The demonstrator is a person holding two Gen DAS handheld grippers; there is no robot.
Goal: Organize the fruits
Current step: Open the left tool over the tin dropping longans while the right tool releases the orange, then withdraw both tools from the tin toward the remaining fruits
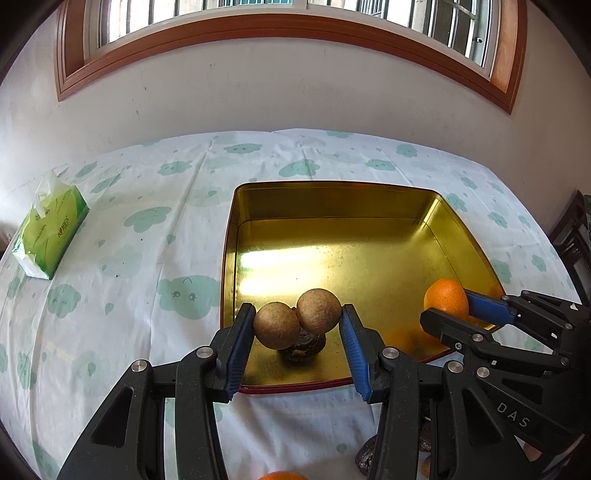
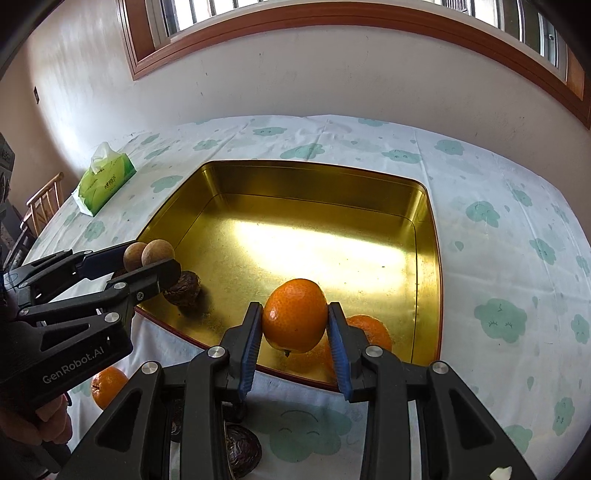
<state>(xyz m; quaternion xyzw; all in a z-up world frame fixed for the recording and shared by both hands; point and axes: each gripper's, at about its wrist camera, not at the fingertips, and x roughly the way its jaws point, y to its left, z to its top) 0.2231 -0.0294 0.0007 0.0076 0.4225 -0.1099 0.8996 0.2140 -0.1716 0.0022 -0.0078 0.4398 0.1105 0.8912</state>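
Cloud-printed tablecloth (image 1: 147, 221) covers the table beneath a wood-framed window (image 1: 280, 33); a green tissue pack (image 1: 48, 232) lies well apart at the far left. Centre: the shallow gold tin (image 1: 332, 199), open, its near rim just ahead of both tools. Left gripper (image 1: 297, 325) is clamped on a pair of joined brown longans (image 1: 299, 319), the pair's long axis running crosswise from pad to pad, held above the tin's near left corner, directly over a dark wrinkled fruit (image 2: 184, 288) already resting on the floor. Right gripper (image 2: 293, 325) is closed narrowly on an orange (image 2: 294, 315), carried over the near right part of the tin, above another orange (image 2: 373, 330) lying inside. Since both loads hang above like fruit (which suggests sorting by kind), each release appears to call only for a short descent. One orange (image 2: 107, 384) and further dark fruits (image 2: 242, 454) remain on the cloth outside, near the rim.
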